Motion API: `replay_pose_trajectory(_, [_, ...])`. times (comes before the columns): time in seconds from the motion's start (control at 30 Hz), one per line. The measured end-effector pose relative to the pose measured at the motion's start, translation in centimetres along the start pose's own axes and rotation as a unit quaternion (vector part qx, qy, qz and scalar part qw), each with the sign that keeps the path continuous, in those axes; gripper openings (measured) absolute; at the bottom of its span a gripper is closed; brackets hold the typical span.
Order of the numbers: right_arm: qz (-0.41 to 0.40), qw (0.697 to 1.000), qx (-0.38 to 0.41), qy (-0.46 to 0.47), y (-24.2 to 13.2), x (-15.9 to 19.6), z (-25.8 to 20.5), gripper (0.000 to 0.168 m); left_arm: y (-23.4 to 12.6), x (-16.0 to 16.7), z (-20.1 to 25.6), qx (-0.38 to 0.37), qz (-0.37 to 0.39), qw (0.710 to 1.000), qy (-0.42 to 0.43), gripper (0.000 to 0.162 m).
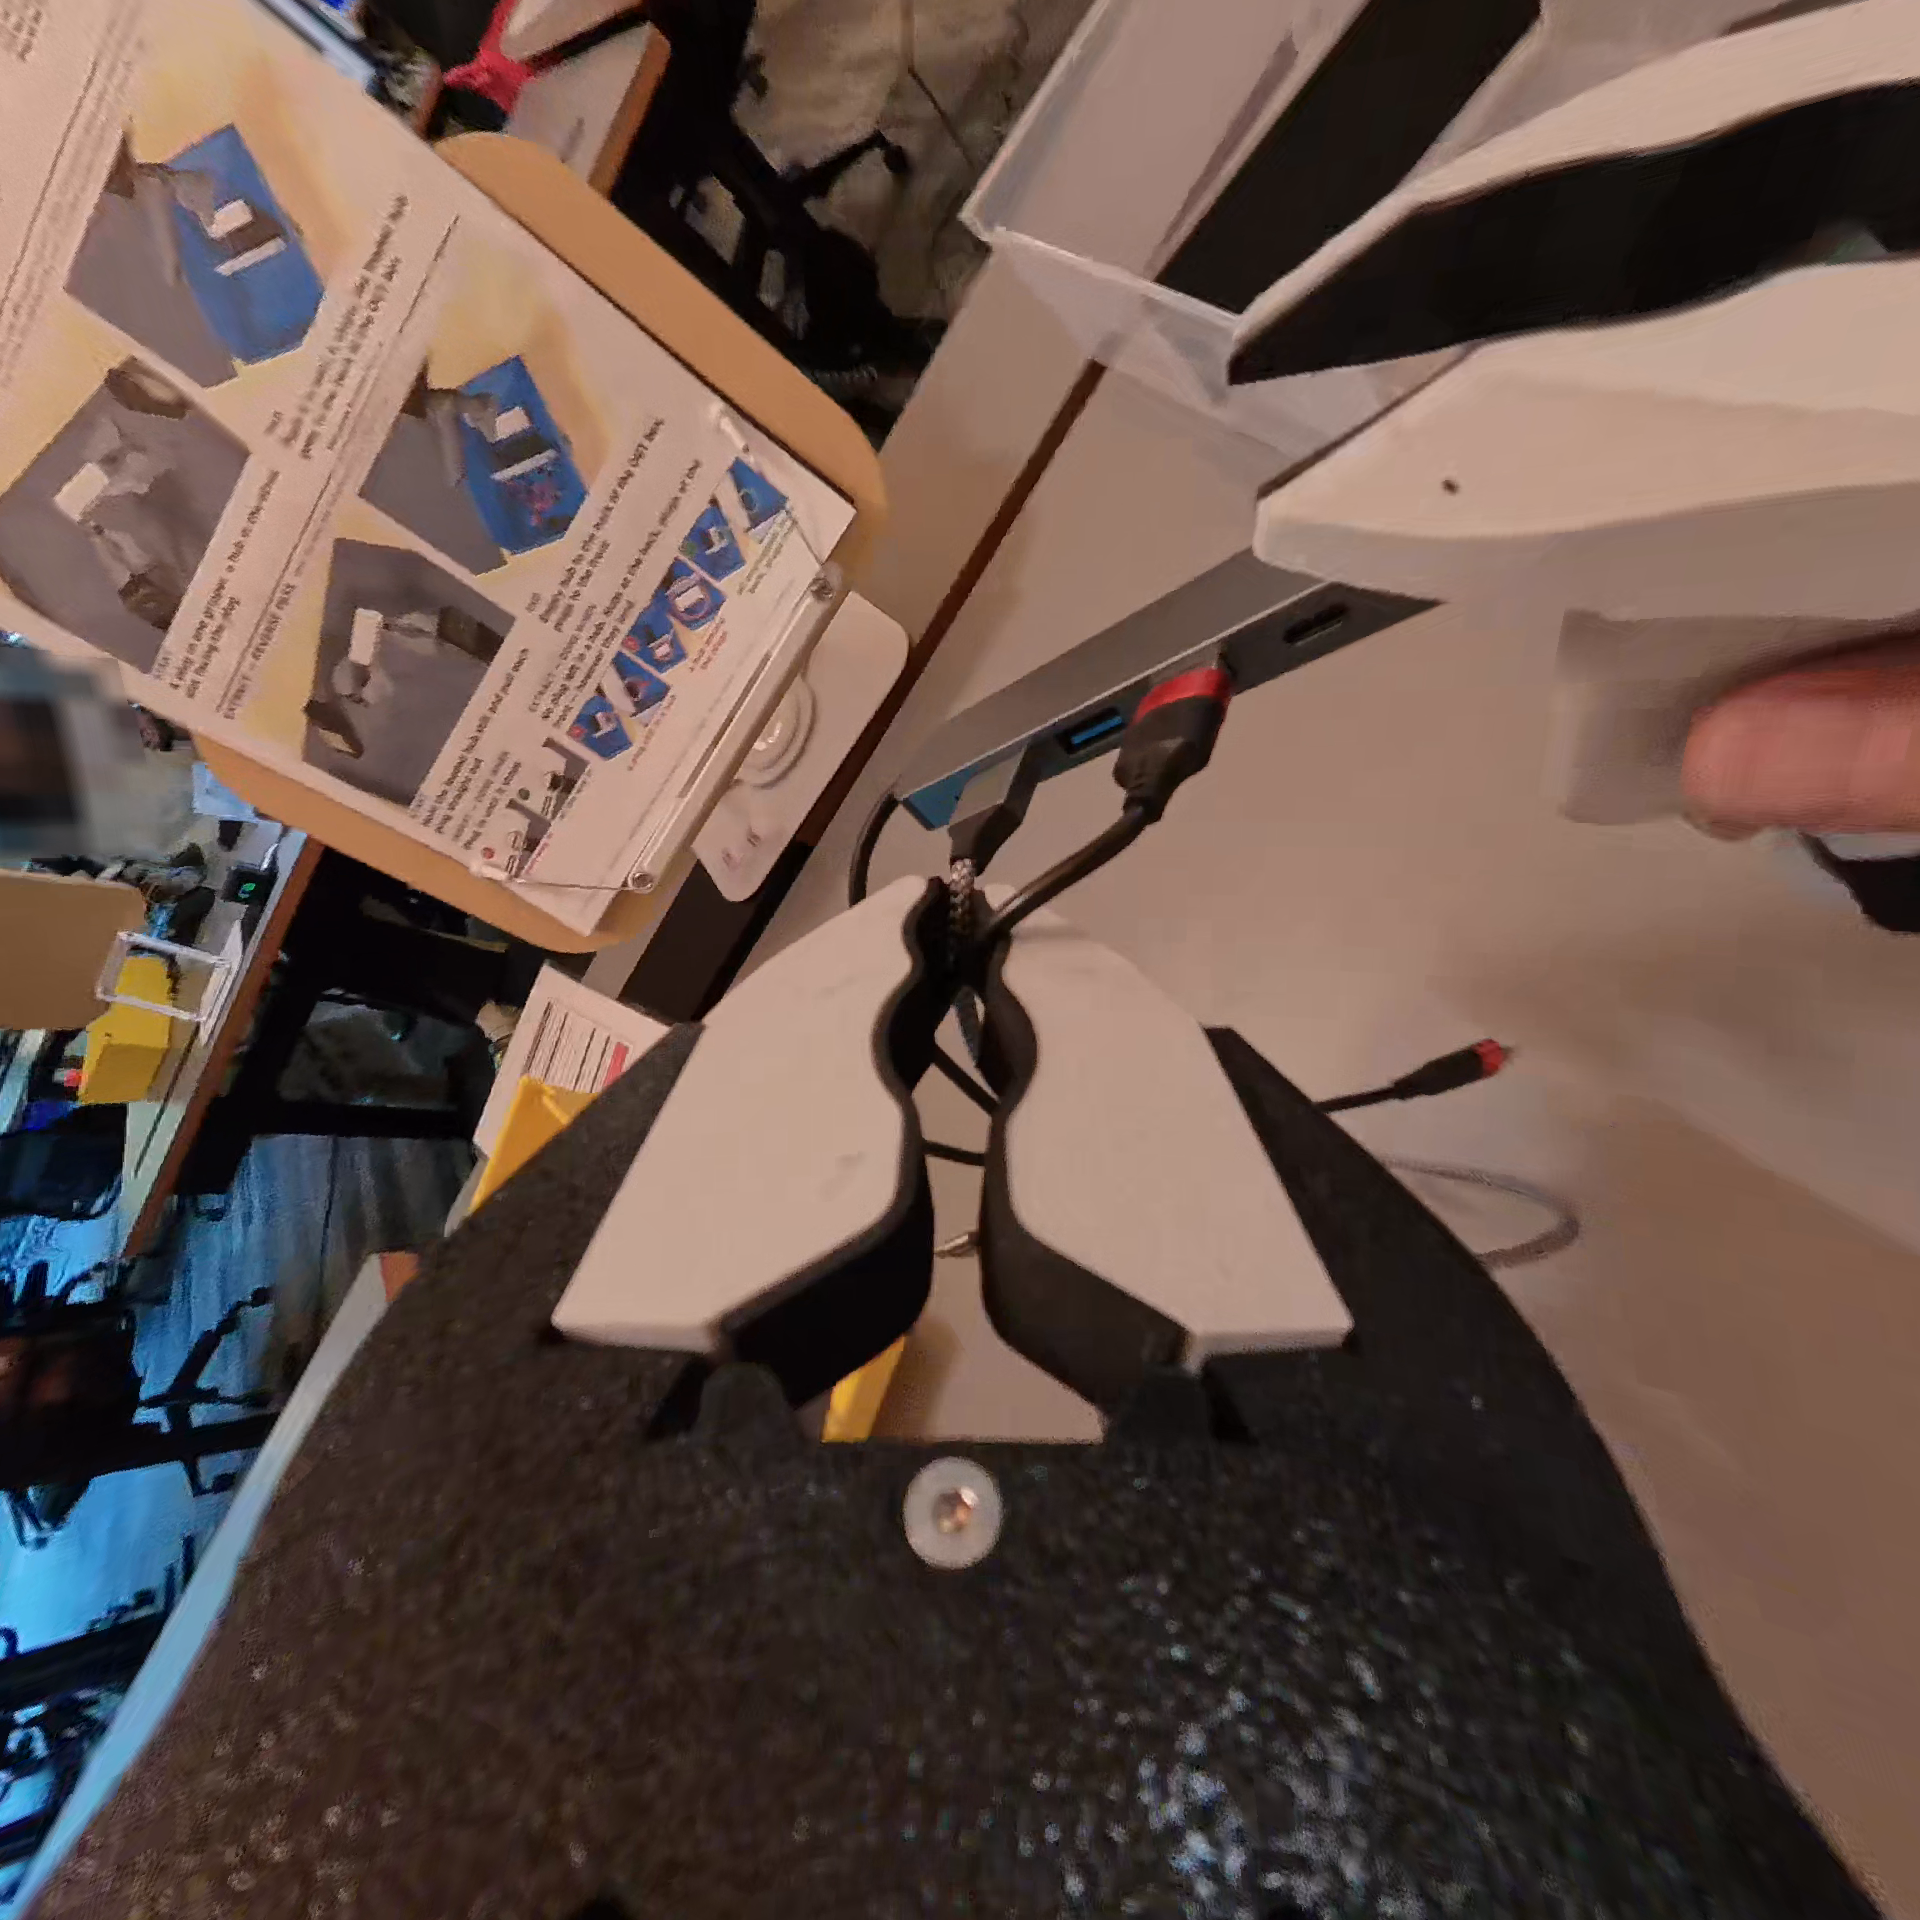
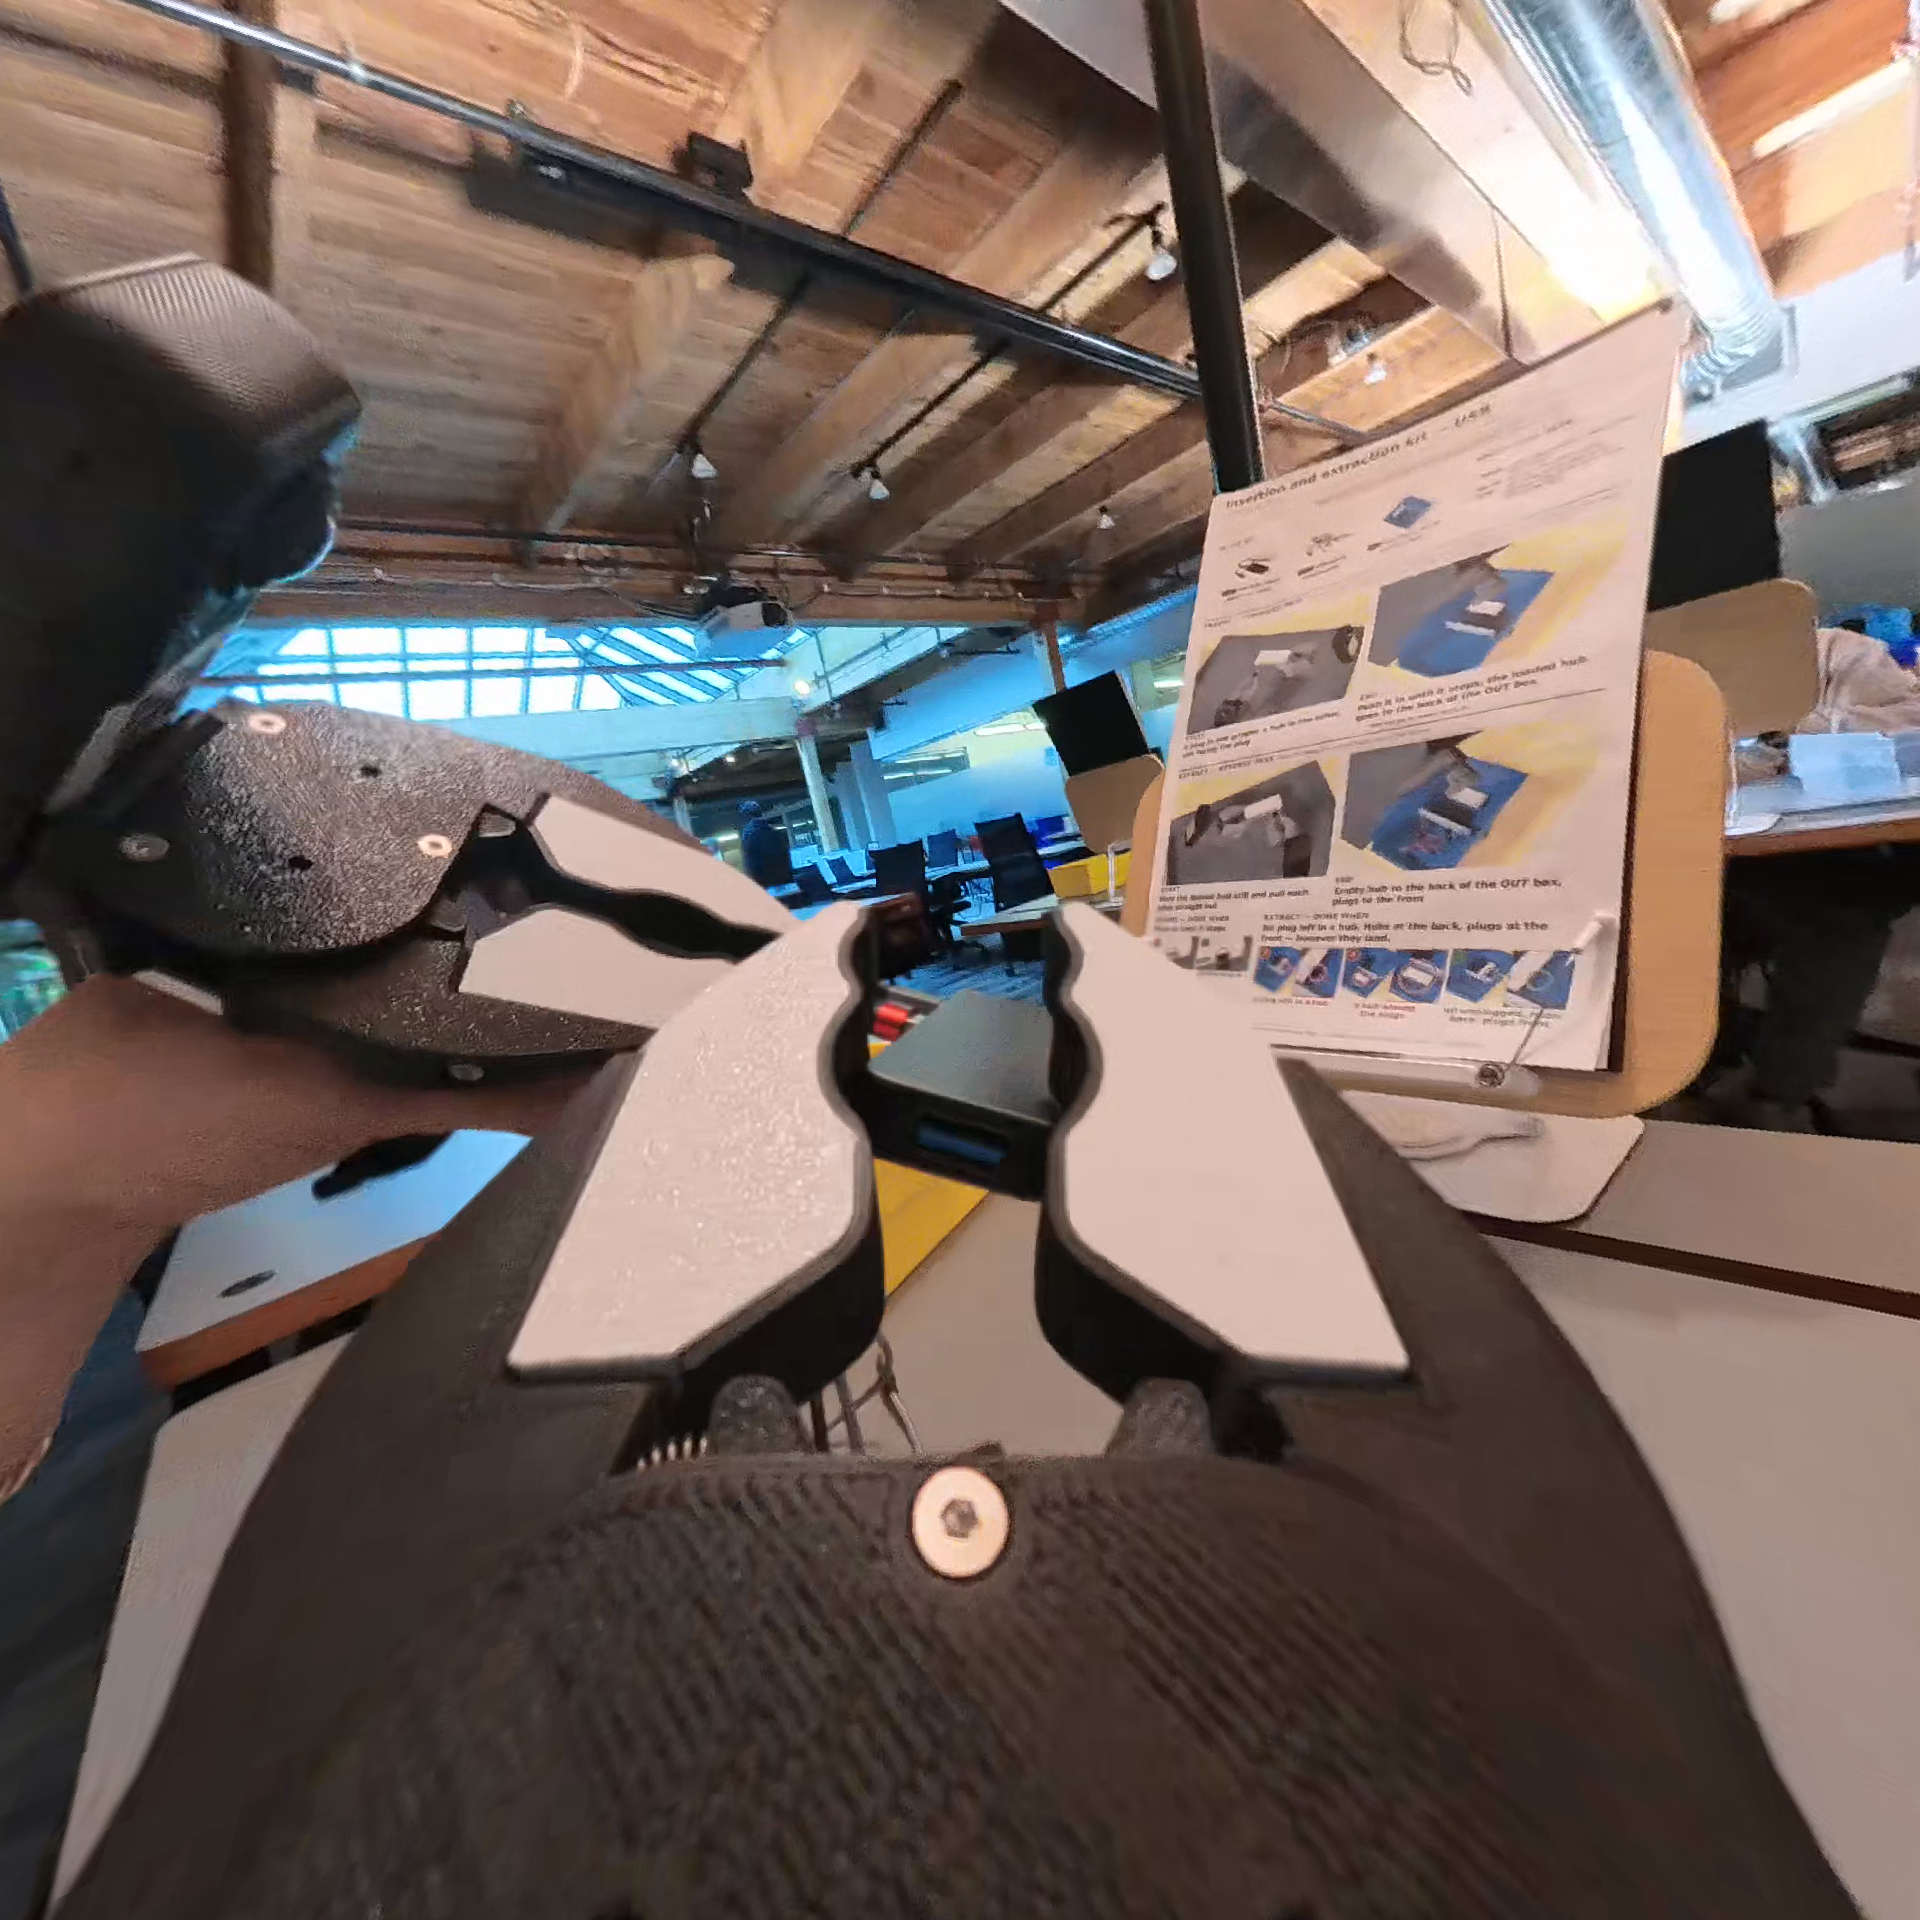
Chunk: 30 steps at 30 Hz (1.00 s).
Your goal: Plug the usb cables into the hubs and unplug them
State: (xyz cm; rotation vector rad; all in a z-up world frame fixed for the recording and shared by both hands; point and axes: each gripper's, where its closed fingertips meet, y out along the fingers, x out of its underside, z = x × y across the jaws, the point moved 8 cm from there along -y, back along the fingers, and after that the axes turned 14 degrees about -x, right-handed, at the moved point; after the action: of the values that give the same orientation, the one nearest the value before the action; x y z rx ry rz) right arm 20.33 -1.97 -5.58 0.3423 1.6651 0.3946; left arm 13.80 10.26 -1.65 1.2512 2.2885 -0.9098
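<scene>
A grey USB hub [image 1: 1132, 665] is held off the white table [image 1: 1507, 1455] by my right gripper [image 1: 1247, 447], which comes in from the upper right. A red-and-black plug [image 1: 1174, 727] and a grey plug [image 1: 1003, 816] with a braided cable sit in the hub, next to a free blue port [image 1: 1091, 732]. My left gripper [image 1: 961, 914] is shut on the braided cable just behind the grey plug. In the right wrist view my right gripper [image 2: 956, 935] is shut across the hub [image 2: 966, 1081], and the left gripper [image 2: 748, 935] reaches in from the left.
A loose cable end with a red tip [image 1: 1481, 1057] and a braided cable loop [image 1: 1507, 1231] lie on the table. An instruction sheet on a wooden stand [image 1: 416, 468] [image 2: 1403, 779] stands behind. A yellow bin [image 1: 530, 1122] sits at the table edge. A person's finger [image 1: 1797, 748] shows at right. My hands' fingertips stand some 8 cm from each other.
</scene>
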Motion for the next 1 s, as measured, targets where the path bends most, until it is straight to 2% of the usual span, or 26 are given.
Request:
replay_pose_trajectory(0.13, [-0.042,0.999,-0.001,0.003,0.0,0.6,0.9,0.033,0.1,0.4,0.4,-0.037,0.009,0.999,-0.035,0.002])
replay_pose_trajectory(0.27, [-0.087,0.996,0.002,-0.008,0.5,1.4,1.0,0.048,0.0,0.5,-0.1,-0.088,0.020,0.996,-0.013,0.002])
replay_pose_trajectory(0.37, [-0.116,0.993,-0.007,-0.022,0.7,1.9,0.8,0.039,-0.3,0.7,-0.4,-0.097,0.038,0.994,-0.024,0.002])
replay_pose_trajectory(0.47, [-0.083,0.996,-0.019,-0.017,0.6,1.7,0.6,0.027,-0.6,0.9,0.0,-0.090,0.051,0.994,-0.024,0.002])
replay_pose_trajectory(0.6, [-0.068,0.997,-0.010,-0.018,0.5,1.5,0.8,0.044,-0.5,1.5,0.8,-0.095,0.045,0.994,-0.024,0.002])
replay_pose_trajectory(0.9, [-0.018,0.999,-0.028,-0.037,0.5,2.0,0.0,0.036,-0.5,2.4,1.5,-0.082,0.030,0.996,-0.035,0.002])
replay_pose_trajectory(1.0, [-0.061,0.997,-0.038,-0.037,0.8,2.5,0.0,0.036,-0.4,2.9,1.3,-0.083,0.023,0.995,-0.042,0.002])
